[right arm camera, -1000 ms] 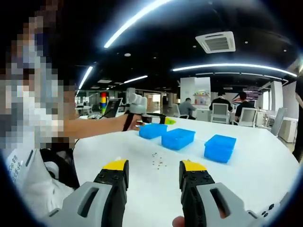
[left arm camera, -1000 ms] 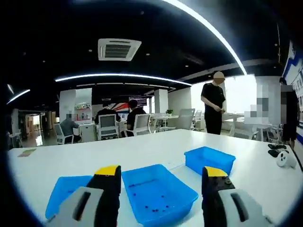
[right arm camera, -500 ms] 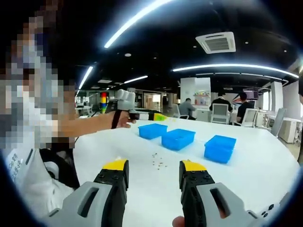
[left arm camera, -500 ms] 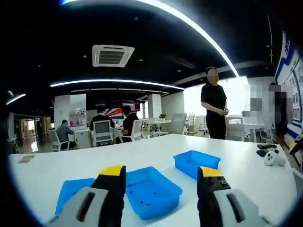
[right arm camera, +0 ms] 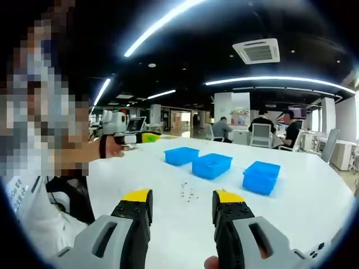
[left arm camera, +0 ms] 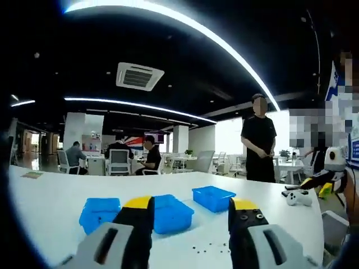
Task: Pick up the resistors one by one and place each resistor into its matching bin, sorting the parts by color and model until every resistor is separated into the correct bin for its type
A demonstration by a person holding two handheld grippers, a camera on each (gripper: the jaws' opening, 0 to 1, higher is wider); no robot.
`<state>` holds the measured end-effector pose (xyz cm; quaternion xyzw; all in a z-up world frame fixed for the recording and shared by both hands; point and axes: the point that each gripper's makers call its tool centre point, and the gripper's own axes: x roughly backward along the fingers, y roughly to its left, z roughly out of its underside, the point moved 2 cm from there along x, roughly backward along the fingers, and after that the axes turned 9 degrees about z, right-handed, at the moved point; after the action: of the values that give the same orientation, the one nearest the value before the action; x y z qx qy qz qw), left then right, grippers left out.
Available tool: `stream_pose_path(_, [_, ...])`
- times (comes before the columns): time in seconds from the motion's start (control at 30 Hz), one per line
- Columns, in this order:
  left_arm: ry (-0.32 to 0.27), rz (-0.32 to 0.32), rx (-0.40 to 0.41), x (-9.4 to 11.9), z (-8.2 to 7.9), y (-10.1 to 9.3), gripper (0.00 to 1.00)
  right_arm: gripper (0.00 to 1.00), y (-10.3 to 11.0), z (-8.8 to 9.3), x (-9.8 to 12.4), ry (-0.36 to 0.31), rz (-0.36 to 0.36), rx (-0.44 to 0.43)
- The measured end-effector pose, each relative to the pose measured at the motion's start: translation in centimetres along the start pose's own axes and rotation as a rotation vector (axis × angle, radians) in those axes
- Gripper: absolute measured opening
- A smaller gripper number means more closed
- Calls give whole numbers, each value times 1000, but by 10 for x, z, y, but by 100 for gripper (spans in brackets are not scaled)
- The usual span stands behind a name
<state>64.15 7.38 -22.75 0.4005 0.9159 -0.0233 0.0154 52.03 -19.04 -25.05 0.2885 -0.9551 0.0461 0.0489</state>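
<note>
Three blue bins stand in a row on the white table: the left bin, the middle bin and the right bin. Small dark resistors lie scattered on the table in front of them. My right gripper is open and empty, just short of the resistors. In the right gripper view my left gripper is held up at the far left, away from the bins. The left gripper view has the left gripper open and empty, with the bins and resistors beyond it.
A white game controller lies on the table at the right, near the right gripper. A person in black stands behind the table. Other people sit at desks with white chairs in the background.
My left gripper has drawn back from over the bins, off to the left in the right gripper view; the bins look smaller and the resistors have come into its view. The right gripper has not moved.
</note>
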Motion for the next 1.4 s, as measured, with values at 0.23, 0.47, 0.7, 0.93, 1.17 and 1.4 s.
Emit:
stream_pose_path(0.23, [9,-42,-10,57,20,-10,51,44,3,5,-3,12,-8,-3])
stream_pose_path(0.47, [55,-64,-53,86,39,-17,51,44,6,7,-5,18,-14,-1])
stream_pose_path(0.7, [86,-70,21,91,48,-18,35,44,7,7,-5,19,-16,3])
stream_pose_path(0.93, [115,-76,64,76,32,-12,32,45,6,8,-5,21,-16,3])
stream_pose_path(1.17, [228,-3,221,30,19,-14,22,45,4,5,-2,14,-14,7])
stream_pose_path(1.4, [571,109,374,-21,60,-8,23,44,3,2,-1,7,-15,9])
